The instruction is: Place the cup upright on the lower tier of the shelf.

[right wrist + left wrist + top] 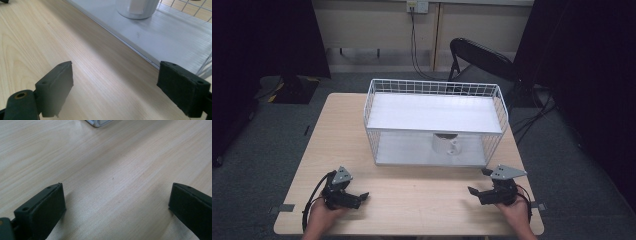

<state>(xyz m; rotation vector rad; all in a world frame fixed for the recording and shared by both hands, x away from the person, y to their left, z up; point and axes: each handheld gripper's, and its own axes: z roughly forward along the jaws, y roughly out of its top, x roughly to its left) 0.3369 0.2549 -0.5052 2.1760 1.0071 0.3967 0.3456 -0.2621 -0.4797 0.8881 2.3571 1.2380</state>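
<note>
- White cup [447, 144] stands upright on the lower shelf of the wire rack [434, 122], mid-bench; likely rigid, light, smooth. Best taken across the body or by its small handle.
- Left gripper [354, 198]: fingers wide, empty, low over bare wood.
- Right gripper [479, 187]: fingers wide, empty, facing the rack.
- Bench [337, 150]: pale wood grain, matt. Room dim; grey carpet, folding chair [479, 57] behind.
</note>
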